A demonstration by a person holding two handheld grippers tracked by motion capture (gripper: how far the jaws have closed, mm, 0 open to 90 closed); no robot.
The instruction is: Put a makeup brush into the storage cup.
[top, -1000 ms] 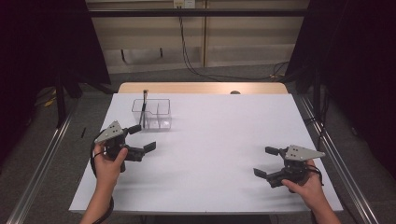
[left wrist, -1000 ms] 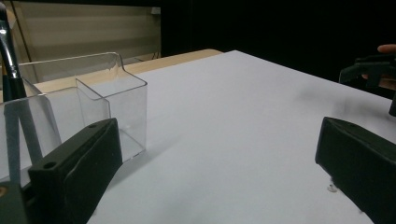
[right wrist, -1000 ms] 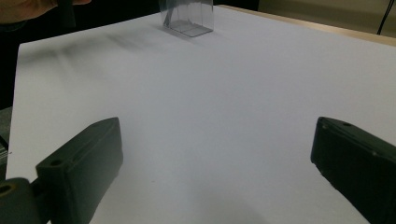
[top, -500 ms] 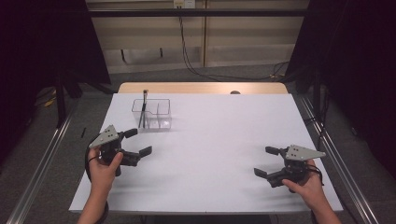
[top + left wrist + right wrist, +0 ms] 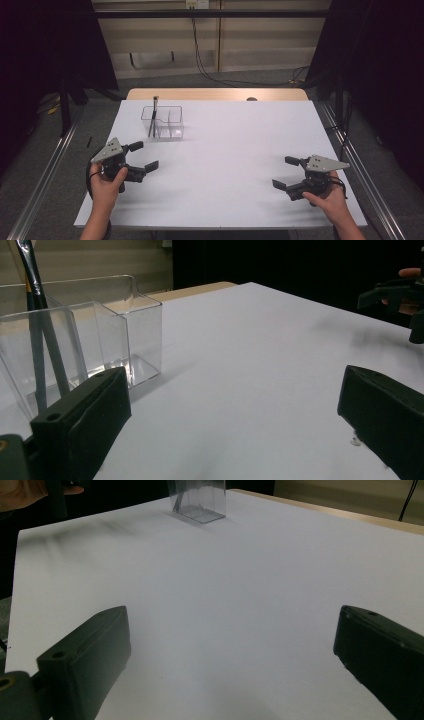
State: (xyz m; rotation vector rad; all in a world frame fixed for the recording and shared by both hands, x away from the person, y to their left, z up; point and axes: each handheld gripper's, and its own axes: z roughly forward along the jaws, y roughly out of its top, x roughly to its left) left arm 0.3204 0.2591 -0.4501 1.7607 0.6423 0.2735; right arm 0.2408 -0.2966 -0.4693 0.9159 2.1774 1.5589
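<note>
High view: white table (image 5: 225, 150) takes up the middle of the frame, wood strip along its far edge. Clear container (image 5: 162, 122) sits in the upper left part of the table, divided into compartments, walls see-through. Dark pen (image 5: 153, 116) stands in its leftmost compartment, tilted, top end poking above the rim.

Left gripper (image 5: 140, 156) is at lower left of the frame, just below the container and near it, not touching. Jaws spread wide, nothing between them. Left hand (image 5: 106, 181) holds it from below, grey plate on top.

Right gripper (image 5: 287, 173) is at lower right of the frame, well apart from the container. Jaws also spread wide and empty, pointing left across the table. Right hand (image 5: 327, 196) grips it at the bottom right edge.

Left gripper view: container (image 5: 100, 347) fills the upper left, pen (image 5: 37, 325) leaning inside the left compartment, two black jaws at bottom left and bottom right with bare table between them. Other gripper visible at far upper right edge.

Right gripper view: jaws far apart at the bottom corners, bare table between, container (image 5: 199, 500) at top center, cut off by the frame.
</note>
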